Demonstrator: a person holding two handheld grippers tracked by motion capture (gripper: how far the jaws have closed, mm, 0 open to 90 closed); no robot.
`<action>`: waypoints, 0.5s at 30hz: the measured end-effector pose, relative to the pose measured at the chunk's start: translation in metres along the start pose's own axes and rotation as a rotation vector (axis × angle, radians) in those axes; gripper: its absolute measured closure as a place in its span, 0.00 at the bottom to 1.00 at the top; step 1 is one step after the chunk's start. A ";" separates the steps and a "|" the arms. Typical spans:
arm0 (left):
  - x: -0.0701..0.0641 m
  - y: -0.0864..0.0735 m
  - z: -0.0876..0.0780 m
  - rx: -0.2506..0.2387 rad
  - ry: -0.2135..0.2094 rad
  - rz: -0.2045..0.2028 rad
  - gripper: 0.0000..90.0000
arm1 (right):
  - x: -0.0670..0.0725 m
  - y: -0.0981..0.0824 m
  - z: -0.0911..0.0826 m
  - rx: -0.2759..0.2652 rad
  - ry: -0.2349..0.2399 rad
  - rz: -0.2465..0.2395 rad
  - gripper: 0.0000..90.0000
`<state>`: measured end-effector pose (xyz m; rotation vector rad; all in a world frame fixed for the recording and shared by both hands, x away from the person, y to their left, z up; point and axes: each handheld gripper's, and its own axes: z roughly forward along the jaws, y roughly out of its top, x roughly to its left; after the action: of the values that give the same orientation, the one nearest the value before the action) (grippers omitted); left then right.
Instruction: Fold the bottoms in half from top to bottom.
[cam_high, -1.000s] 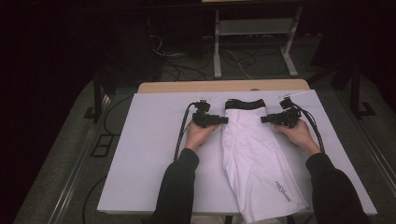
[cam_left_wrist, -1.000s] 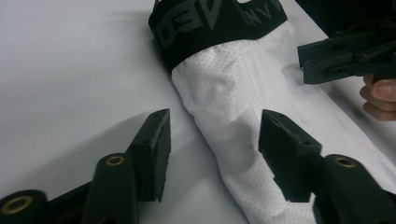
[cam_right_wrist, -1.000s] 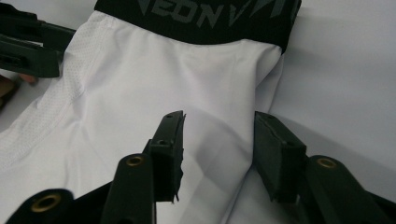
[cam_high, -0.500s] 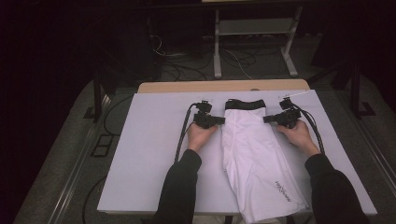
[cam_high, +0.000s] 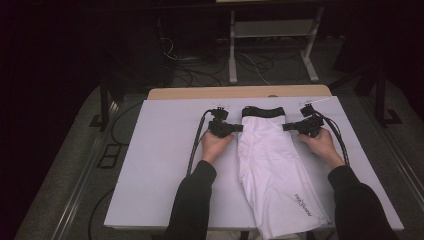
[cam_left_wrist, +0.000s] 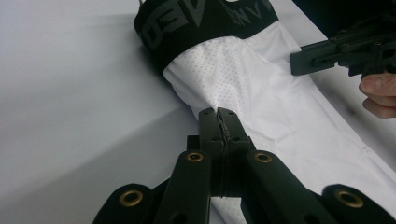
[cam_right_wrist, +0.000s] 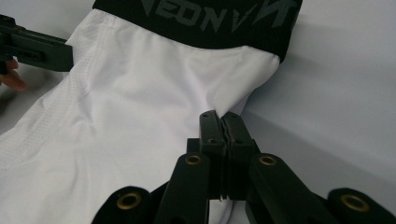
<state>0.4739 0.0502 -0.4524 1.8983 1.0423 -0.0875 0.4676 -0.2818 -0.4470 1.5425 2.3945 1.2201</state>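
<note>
**Pinching white shorts at both edges**

Gripping opposite side edges of a pair of white mesh fabric shorts with a black elastic waistband (cam_high: 270, 150), two black hand-held grippers clamp the cloth just below that waistband. The left hand-held gripper (cam_left_wrist: 219, 113) has just closed its jaws on the garment's perforated left edge, with a fold of cloth caught between them; the right hand-held gripper (cam_right_wrist: 221, 116) has likewise just closed on the smooth right edge. The shorts lie flat along the middle of a white-covered rectangular table (cam_high: 160, 170), waistband at the far end and legs reaching the near edge. A person in dark sleeves holds one tool in each hand, cables trailing beside the forearms.
</note>
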 end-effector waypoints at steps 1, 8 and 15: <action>-0.002 0.000 0.000 -0.001 -0.004 0.001 0.99 | 0.000 -0.001 -0.001 -0.005 0.003 0.000 0.97; -0.012 0.002 -0.004 -0.006 -0.022 0.029 0.99 | 0.001 -0.004 -0.011 -0.028 0.015 -0.004 0.97; -0.019 0.000 -0.011 -0.021 -0.041 0.045 0.99 | 0.003 -0.009 -0.023 -0.052 0.018 -0.007 0.97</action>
<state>0.4582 0.0468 -0.4375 1.8925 0.9693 -0.0897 0.4494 -0.2946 -0.4362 1.5143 2.3568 1.2894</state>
